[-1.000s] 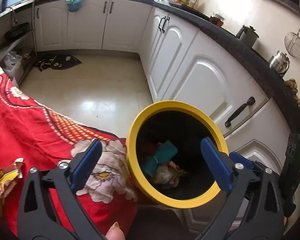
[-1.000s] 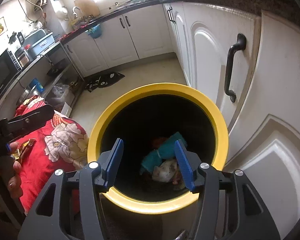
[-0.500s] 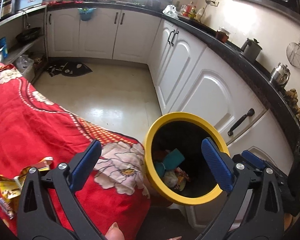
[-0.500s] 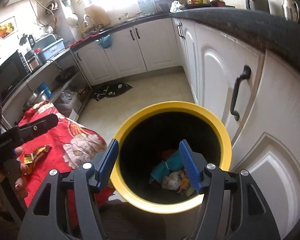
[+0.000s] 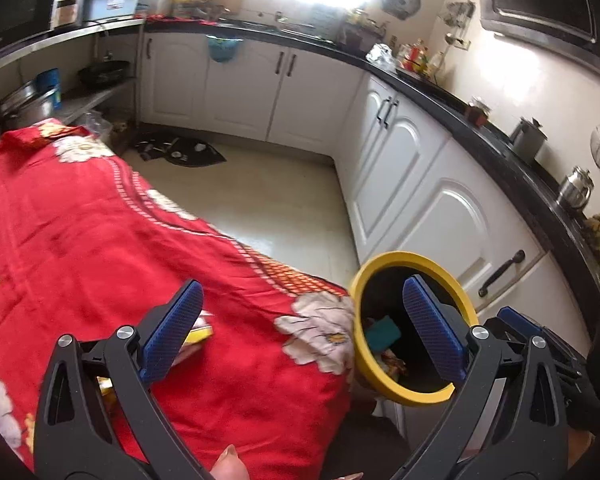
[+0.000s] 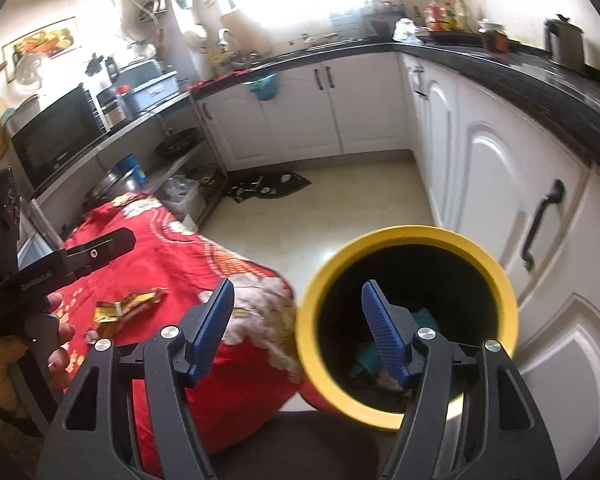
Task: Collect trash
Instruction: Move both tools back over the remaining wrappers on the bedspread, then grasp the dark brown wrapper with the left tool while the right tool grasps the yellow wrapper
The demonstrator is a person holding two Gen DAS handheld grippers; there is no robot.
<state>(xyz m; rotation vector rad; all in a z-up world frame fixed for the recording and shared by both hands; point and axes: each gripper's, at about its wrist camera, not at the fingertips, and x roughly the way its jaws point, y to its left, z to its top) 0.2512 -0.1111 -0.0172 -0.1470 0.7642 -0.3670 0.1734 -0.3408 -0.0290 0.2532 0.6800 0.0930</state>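
Observation:
A bin with a yellow rim (image 5: 404,257) (image 6: 412,234) stands at the corner of a table under a red flowered cloth (image 5: 100,240) (image 6: 172,240). Inside it lie a teal packet (image 5: 382,330) (image 6: 423,315) and other crumpled scraps. My left gripper (image 5: 300,292) is open wide above the cloth's corner, empty. A yellow wrapper (image 5: 199,331) peeks out behind its left finger. The right wrist view shows that wrapper (image 6: 128,306) lying on the cloth. My right gripper (image 6: 297,292) hangs over the bin's left edge, jaws opening, nothing between them.
White cupboards (image 5: 428,200) under a black counter (image 5: 480,132) run close along the right of the bin. A dark mat (image 5: 180,152) lies on the pale floor. Left of the table is a shelf with a microwave (image 6: 56,136) and pots. A hand (image 6: 40,344) grips the left tool.
Both grippers have drawn up and back from over the bin, shifting left toward the red cloth. The right jaws have spread wider. The yellow wrapper has come near the left fingers.

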